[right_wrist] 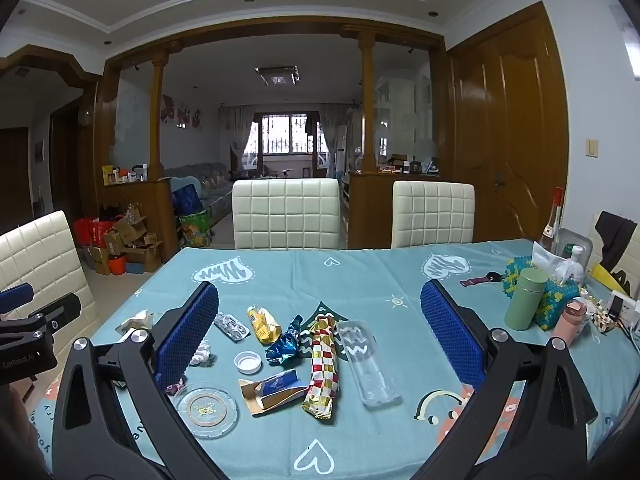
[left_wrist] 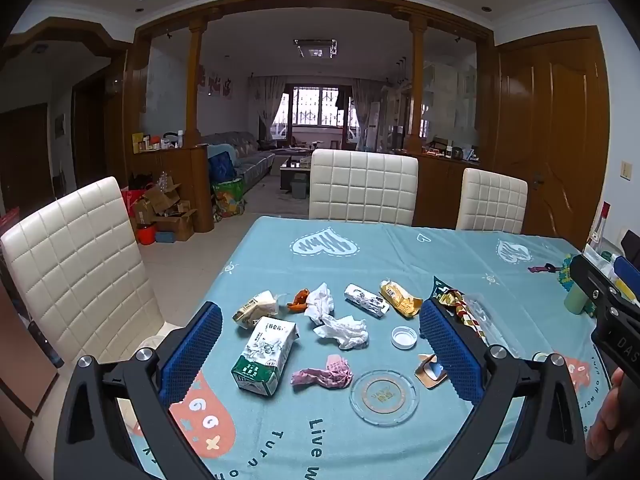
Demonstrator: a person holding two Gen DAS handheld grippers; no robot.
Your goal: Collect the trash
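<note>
I am at the very start of the collecting, as I judge it: the bench [left_wrist: 400, 248] with its blue cloth carries all the litter, nothing is gripped, and I see no bin or bag on it in either view, so where the trash goes I cannot tell.

My left claw [left_wrist: 320, 344] stands wide and empty, tilted down over the near part of the bench. My right claw [right_wrist: 320, 340] is just as wide and just as empty, looking down on the right half of the heap.

Taking the litter from largest down: the green and white carton [left_wrist: 266, 356] lies just inside my left claw's left finger, nearest to it. The clear plastic tray [right_wrist: 368, 360] and the red and gold checked wrapper [right_wrist: 324, 368] lie side by side, touching or nearly so, between the fingers of my right claw. The glass ashtray [left_wrist: 384, 396] sits low and near, between the two heaps; I doubt it counts as trash. The crumpled white tissue [left_wrist: 344, 332] and the pink paper wad [left_wrist: 324, 372] lie in the middle of my left claw's span. The white bottle cap [left_wrist: 404, 337] is smallest, near the right finger.

My next move, I think, calls for lowering the left claw over the carton and closing across its narrow faces, keeping clear of the tissue.
</note>
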